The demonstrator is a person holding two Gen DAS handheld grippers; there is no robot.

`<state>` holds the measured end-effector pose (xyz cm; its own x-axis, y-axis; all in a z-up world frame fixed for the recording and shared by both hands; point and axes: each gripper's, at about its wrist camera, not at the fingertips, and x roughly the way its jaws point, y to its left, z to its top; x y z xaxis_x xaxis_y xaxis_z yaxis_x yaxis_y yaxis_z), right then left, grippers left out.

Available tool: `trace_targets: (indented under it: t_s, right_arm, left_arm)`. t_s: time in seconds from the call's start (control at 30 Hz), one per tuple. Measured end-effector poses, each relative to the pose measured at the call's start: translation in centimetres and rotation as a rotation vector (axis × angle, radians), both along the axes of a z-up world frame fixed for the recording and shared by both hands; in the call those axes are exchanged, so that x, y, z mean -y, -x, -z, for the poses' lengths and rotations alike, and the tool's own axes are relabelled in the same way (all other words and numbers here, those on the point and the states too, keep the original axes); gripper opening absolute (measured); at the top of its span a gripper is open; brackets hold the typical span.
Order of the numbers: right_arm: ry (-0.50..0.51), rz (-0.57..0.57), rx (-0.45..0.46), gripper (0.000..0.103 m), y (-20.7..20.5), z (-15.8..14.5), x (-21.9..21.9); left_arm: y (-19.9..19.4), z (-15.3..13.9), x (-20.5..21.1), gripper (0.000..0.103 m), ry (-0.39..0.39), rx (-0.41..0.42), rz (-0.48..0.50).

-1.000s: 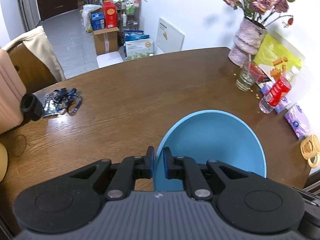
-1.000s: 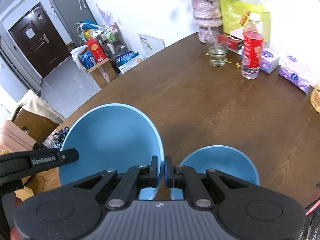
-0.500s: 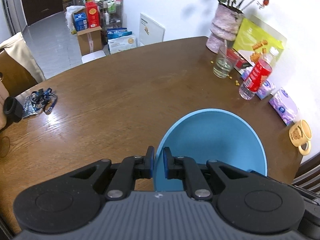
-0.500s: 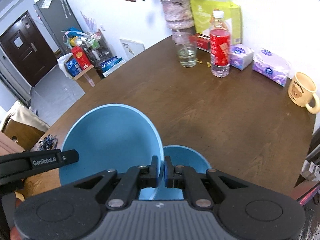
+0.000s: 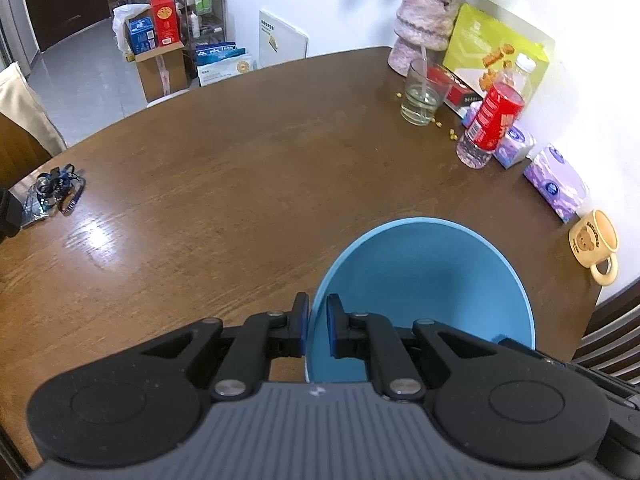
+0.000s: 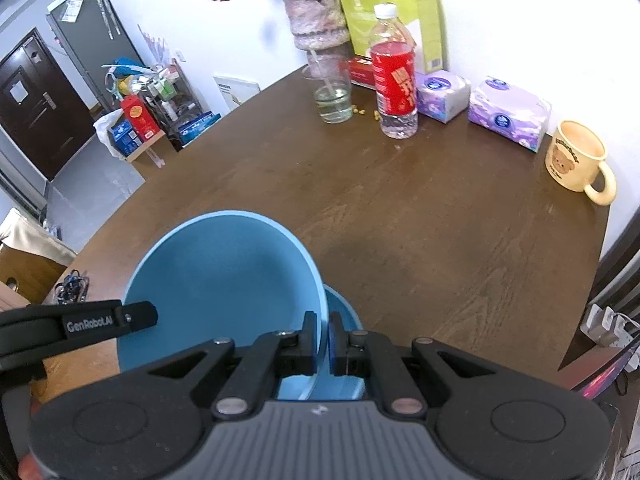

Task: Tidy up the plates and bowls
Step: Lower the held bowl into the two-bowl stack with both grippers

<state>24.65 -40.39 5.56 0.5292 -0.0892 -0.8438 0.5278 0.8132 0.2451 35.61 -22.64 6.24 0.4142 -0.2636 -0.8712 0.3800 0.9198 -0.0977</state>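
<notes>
I hold one large blue bowl point(image 5: 424, 292) over the brown table point(image 5: 224, 168) with both grippers. My left gripper point(image 5: 317, 324) is shut on the bowl's left rim. In the right wrist view my right gripper point(image 6: 323, 336) is shut on the right rim of the same blue bowl point(image 6: 224, 280). A second, smaller blue bowl point(image 6: 345, 318) sits below on the table, mostly hidden under the held bowl and my right gripper. The left gripper's black body point(image 6: 80, 324) shows at the left edge of the right wrist view.
Along the wall stand a flower vase point(image 6: 318, 24), a glass of water point(image 6: 333, 100), a red-labelled bottle point(image 6: 394, 76), two tissue packs point(image 6: 508, 116) and a cream mug point(image 6: 576, 160). A lanyard point(image 5: 60, 192) lies far left. A chair back point(image 5: 608, 344) stands at the table's right edge.
Both grippers carried the large bowl toward the table's right end and slightly down. It now covers most of the smaller bowl, which earlier lay in the open beside it.
</notes>
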Motion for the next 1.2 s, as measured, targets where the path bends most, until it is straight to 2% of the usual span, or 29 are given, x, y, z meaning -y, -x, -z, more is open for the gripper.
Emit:
trace_targets:
  t_s: [0.37,0.97,1.2]
  right_arm:
    - [0.016,-0.001,-0.029,0.005,0.6,1.5,0.9]
    - [0.153,-0.095,-0.077,0.006,-0.6,3.9,-0.9]
    - [0.163,-0.118,-0.097,0.006,-0.9,4.8,-1.2]
  left_arm:
    - [0.6,2.1,1.7,0.01,-0.022,-0.021,0.012]
    - [1.2,4.8,3.0,0.01,-0.124,0.042,0.038]
    - [1.1,5.5,3.0,0.01,-0.142,0.041,0.04]
